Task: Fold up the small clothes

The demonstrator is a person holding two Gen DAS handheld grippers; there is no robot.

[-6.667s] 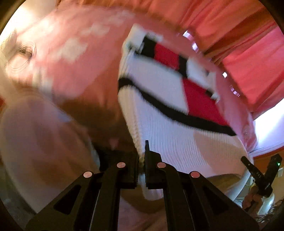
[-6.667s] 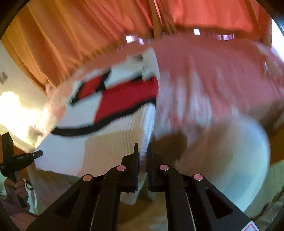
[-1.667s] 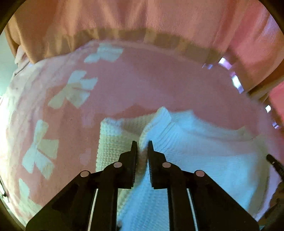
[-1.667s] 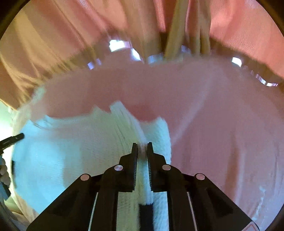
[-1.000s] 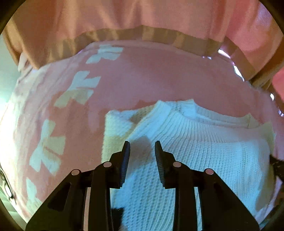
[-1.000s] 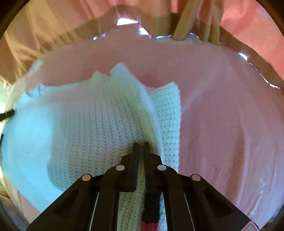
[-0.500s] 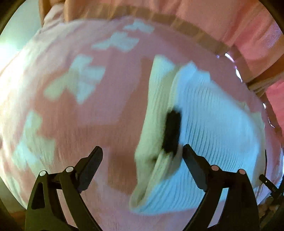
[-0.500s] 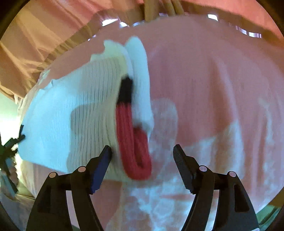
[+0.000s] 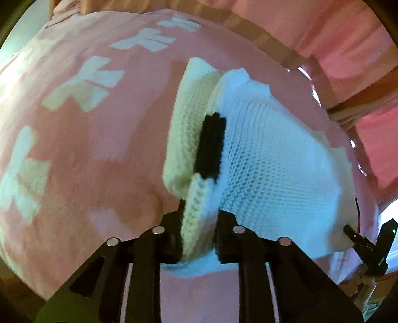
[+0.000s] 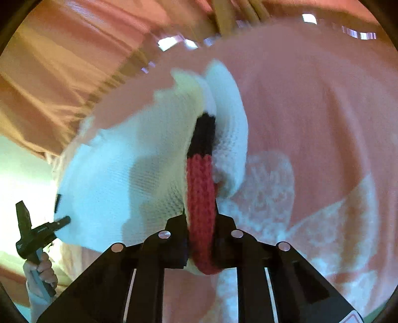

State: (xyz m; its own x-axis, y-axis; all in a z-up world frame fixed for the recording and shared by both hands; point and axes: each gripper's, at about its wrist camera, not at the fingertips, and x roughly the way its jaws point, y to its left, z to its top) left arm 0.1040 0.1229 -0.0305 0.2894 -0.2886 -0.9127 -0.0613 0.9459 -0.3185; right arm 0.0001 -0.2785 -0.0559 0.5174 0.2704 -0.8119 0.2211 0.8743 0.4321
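Observation:
A folded white knit sweater (image 9: 268, 159) with a black band and a red patch lies on a pink blanket (image 9: 94, 149). My left gripper (image 9: 197, 236) is shut on the near left corner of the fold, a thick white ribbed edge between the jaws. My right gripper (image 10: 201, 238) is shut on the near right corner of the sweater (image 10: 119, 179), where the red and black knit edge sits between the jaws. Each gripper shows at the far side of the other's view.
The pink blanket has white bow shapes (image 9: 84, 84) and covers a bed. Pink curtains (image 10: 62, 62) hang behind it. A wooden frame (image 10: 223, 17) stands at the back. The bed edge (image 9: 29, 285) is close below my left gripper.
Both grippers let go of the upper fold, opened wide and drew back. Now both have shut on the near corners of the folded sweater.

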